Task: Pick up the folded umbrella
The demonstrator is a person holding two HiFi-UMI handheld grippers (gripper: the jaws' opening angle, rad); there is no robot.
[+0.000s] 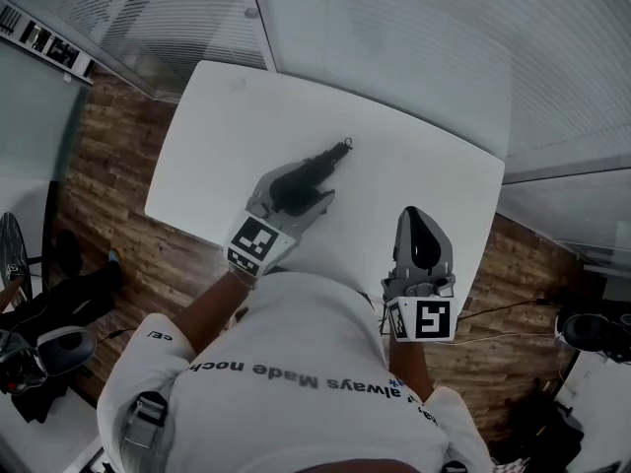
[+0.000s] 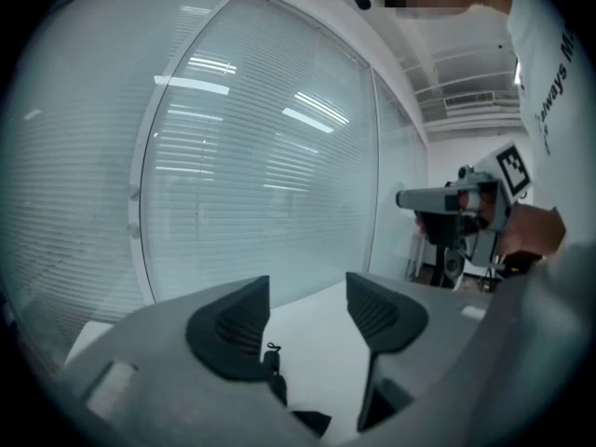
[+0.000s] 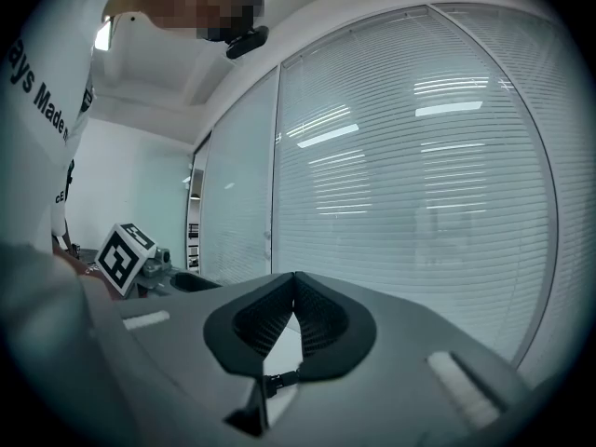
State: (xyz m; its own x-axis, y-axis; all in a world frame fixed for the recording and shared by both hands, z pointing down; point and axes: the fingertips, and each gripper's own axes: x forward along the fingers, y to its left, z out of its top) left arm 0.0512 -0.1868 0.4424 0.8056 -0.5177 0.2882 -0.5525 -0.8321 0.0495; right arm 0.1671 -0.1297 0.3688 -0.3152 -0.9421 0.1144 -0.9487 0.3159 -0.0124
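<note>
Two grippers are hovering over the white table (image 1: 424, 136). At left, we are holding the left gripper (image 2: 308, 291) with its jaws spread and the pads pressing on nothing. The folded umbrella (image 1: 335, 155) is lying on the table between and just below them, its strapped end poking out ahead. At right, we are holding the right gripper (image 3: 294, 282) above the table's near edge, jaws pressed together on nothing.

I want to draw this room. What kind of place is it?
Probably an office meeting room. It has glass walls with slatted blinds, a big white table and a wood-plank floor.
</note>
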